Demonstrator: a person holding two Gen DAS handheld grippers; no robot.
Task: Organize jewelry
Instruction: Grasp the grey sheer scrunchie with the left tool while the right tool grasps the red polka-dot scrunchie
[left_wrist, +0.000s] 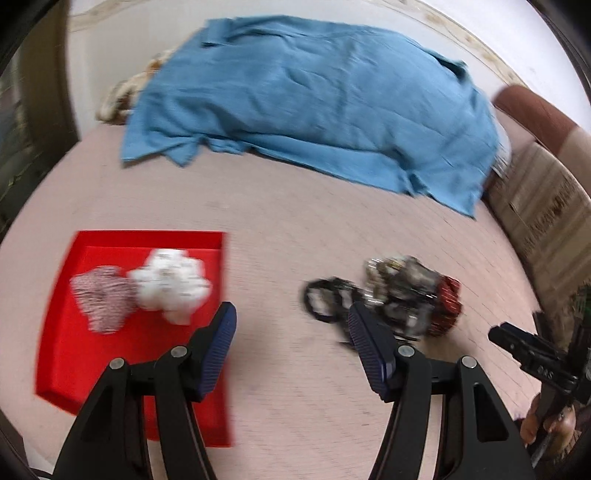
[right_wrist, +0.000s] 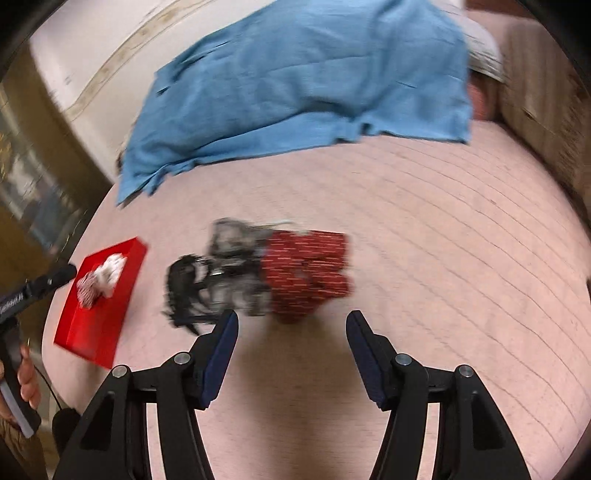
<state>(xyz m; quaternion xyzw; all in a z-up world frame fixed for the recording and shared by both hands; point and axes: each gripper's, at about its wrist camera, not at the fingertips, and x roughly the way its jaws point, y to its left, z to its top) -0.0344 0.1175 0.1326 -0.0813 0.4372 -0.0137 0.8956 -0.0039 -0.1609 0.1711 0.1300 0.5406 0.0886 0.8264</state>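
Though blurred, both claws (left_wrist: 291, 325) (right_wrist: 291, 332) seemingly hover empty over jewelry (left_wrist: 391, 295).

Blue cloth (left_wrist: 314, 110) draped over heap, on pink bedspread (left_wrist: 295, 236).

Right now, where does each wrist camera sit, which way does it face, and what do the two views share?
Left wrist: on the left gripper, jaws open, angled down at the red tray and jewelry pile; the right gripper shows at the edge.
Right wrist: on the right gripper, jaws open, angled down at the pile; a hand shows.
Shared: tray, pile, blue cloth.
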